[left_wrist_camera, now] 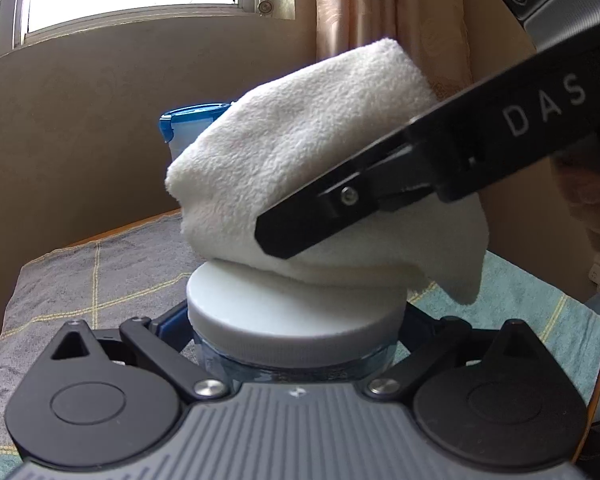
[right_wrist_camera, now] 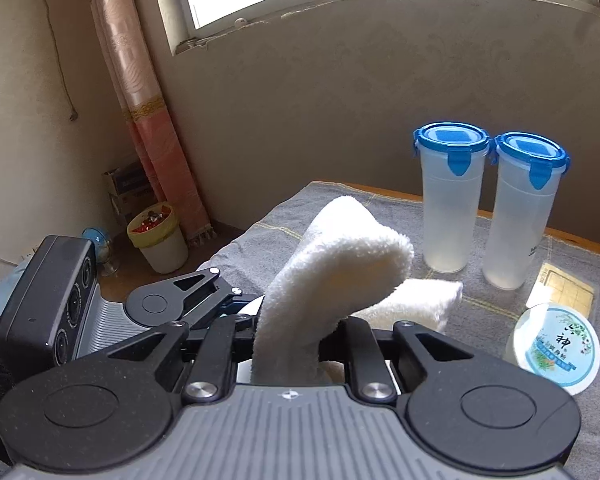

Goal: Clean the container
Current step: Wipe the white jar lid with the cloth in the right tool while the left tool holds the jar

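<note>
The left gripper (left_wrist_camera: 296, 320) stands wide, its jaws clasping a clear jar (left_wrist_camera: 292, 362) with a white screw lid (left_wrist_camera: 284, 304) over the towel-covered table (left_wrist_camera: 100, 272). The right gripper (right_wrist_camera: 288, 340) is nearly closed, pinching a folded white cloth (left_wrist_camera: 300, 160) that rests on the lid. The step in hand seems to be wiping the lid. The next move probably calls for steady rubbing across it while the jar is held firm.

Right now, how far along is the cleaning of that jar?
Done: the left gripper has the jar clamped between its jaws, and the right gripper has the white cloth pinched. In hand: the cloth lies on the jar's white lid, wiping it. Left, probably: the jar's sides, and perhaps the two blue-lidded tumblers, which stand untouched.
</note>
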Demonstrator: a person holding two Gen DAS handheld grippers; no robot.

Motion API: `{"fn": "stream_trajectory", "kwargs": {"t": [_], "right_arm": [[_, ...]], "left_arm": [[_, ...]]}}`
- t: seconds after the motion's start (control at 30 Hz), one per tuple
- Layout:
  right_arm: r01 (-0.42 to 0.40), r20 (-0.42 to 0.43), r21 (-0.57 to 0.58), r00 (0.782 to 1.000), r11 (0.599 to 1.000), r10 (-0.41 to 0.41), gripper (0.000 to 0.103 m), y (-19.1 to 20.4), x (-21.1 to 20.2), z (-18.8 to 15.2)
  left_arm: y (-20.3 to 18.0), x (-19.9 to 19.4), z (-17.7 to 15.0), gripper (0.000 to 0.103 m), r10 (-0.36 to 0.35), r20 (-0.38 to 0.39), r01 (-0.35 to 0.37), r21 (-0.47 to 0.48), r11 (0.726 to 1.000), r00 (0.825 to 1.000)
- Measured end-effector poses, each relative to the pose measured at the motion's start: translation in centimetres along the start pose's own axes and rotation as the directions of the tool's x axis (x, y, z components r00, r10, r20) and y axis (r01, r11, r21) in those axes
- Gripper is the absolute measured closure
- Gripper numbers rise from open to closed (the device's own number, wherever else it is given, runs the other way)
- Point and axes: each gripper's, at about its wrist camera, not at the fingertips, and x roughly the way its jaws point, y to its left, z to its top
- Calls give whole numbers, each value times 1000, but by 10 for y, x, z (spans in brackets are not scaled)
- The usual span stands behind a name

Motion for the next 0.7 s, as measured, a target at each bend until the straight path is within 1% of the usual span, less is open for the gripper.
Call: {"fn": "stream_trajectory", "kwargs": {"t": [0.1,0.27,0.4,0.53,0.7], "right_arm": [[-34,-7,-12,999,999,34,84,10,2,1],[-85,-18,-31,996,996,84,84,24,-1,1],[-111,-23,-29,994,993,110,84,28,-9,-4],[-83,-24,-22,996,996,82,84,25,-24,-12],[-17,2,29,1000,999,17,84,10,-46,-22]], "left_arm": [[1,-1,0,4,-1,1,1,-15,1000,1000],[5,-6,-1,4,8,4,-8,-10,1000,1000],[12,-10,-2,4,36,8,-36,-16,999,999],[21,-13,-4,4,67,5,-67,-28,997,998],[36,-17,-8,4,124,-4,-124,-56,991,992]]}}
